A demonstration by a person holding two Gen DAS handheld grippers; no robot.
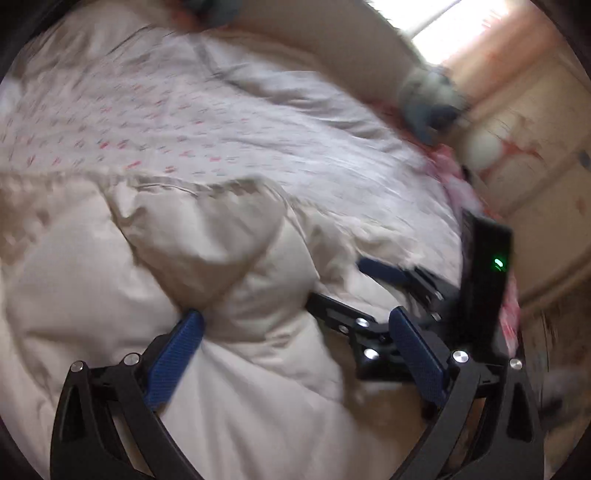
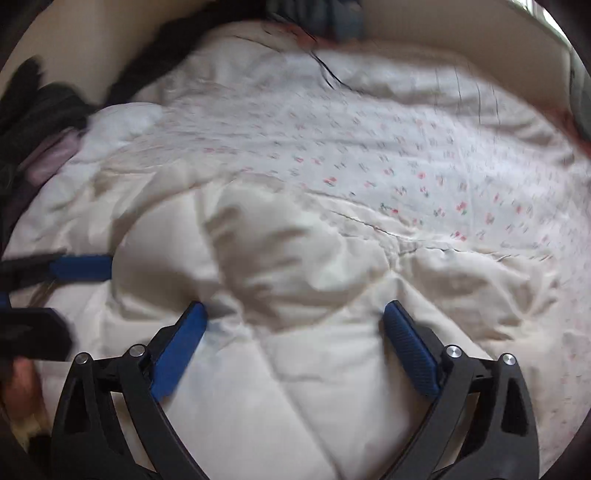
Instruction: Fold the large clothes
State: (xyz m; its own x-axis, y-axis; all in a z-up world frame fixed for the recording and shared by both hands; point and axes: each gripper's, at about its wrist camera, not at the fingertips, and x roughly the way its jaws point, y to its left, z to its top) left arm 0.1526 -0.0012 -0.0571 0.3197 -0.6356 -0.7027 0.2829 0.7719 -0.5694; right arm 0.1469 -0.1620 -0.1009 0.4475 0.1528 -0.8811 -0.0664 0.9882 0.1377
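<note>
The left tongs (image 1: 295, 325) are standing wide open, blue pads (image 1: 173, 362) spread well apart, with nothing pinched between them. The left pad is pressing against a puffed fold of the cream quilt (image 1: 207, 236); the right pad is sitting clear of the cloth, just beside the right tongs (image 1: 376, 291), which are showing at the right of the left wrist view with a black body and a green light (image 1: 498, 263).

The right tongs (image 2: 295, 317) are likewise gaping wide, and the quilt (image 2: 280, 258) is bulging up between the pads (image 2: 410, 350) without being clamped. In this view a blue pad of the left tongs (image 2: 81, 267) is reaching in from the left edge, touching the quilt's near left side.

The quilt is lying bunched on the bed, its cream side heaped in the near part, with stitched seams running across it. Its far part is showing a white face with small pink and green flowers (image 2: 424, 177). Both views are blurring with motion.

Farther out, a beige headboard (image 2: 443, 40) is curving behind the bed. Dark clothes (image 2: 40, 107) are piled at the far left. At the far right a grey and blue toy (image 1: 432, 99) is lying by the bed's edge, with a bright window (image 1: 465, 26) beyond.
</note>
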